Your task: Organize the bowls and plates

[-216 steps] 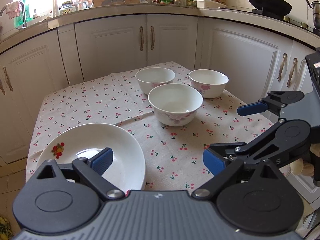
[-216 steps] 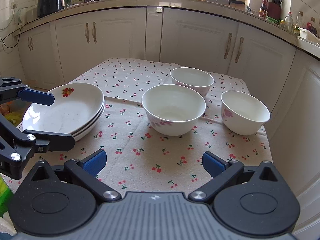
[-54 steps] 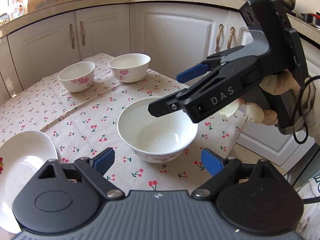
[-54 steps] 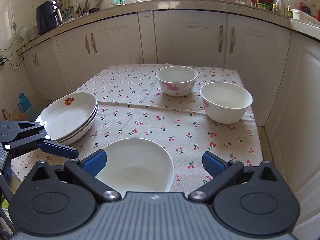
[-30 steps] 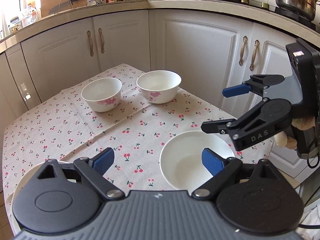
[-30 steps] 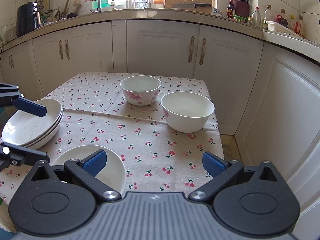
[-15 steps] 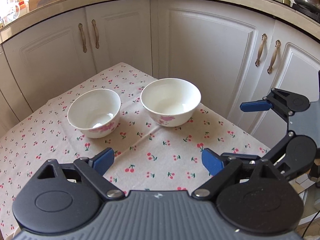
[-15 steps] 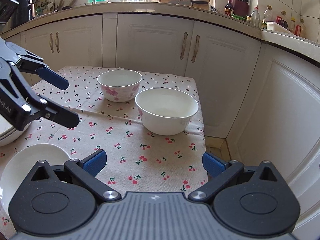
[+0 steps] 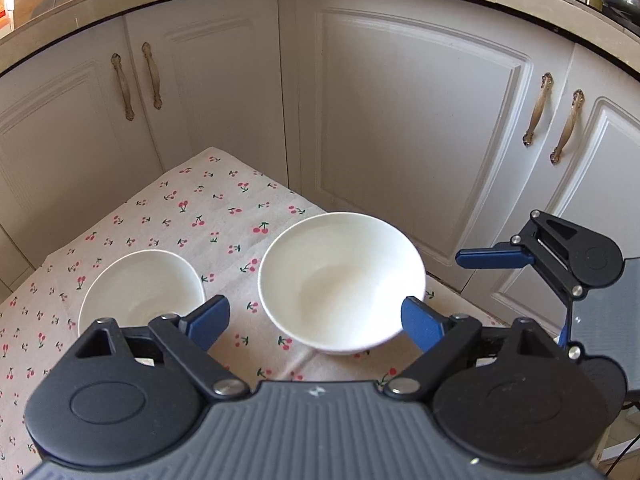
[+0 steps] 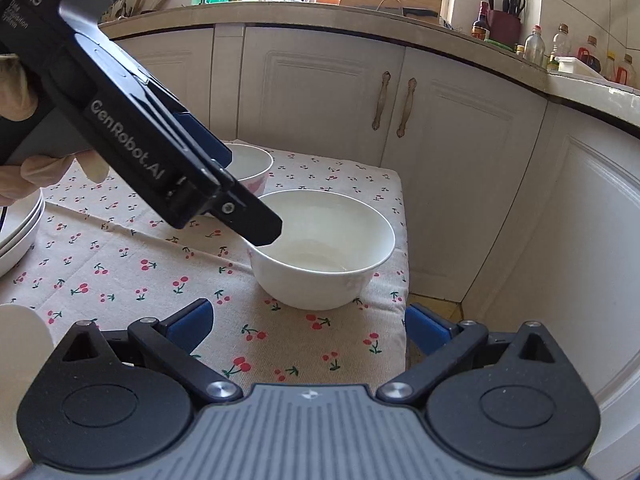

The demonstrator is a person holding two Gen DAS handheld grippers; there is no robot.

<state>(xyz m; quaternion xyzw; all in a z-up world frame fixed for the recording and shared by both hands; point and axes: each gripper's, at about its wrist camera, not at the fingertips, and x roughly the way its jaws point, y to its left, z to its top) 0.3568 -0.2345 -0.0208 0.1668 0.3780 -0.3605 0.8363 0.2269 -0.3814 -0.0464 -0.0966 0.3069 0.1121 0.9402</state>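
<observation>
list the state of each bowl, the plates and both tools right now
near bowl: upright, empty, between the left tool's pads, not gripped
far bowl: upright, empty
plates: stacked
left tool: open, jaws just closing
right tool: open, empty

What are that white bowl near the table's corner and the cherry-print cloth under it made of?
The white bowl looks like glazed ceramic or porcelain: smooth, with a soft sheen. The cherry-print tablecloth looks like matte woven fabric, probably cotton or linen: it creases and drapes over the edge.

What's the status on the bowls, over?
Left hand-held gripper open, jaws just closing, near bowl between them, ungripped. Right hand-held gripper open, empty. Second bowl close beside.
</observation>
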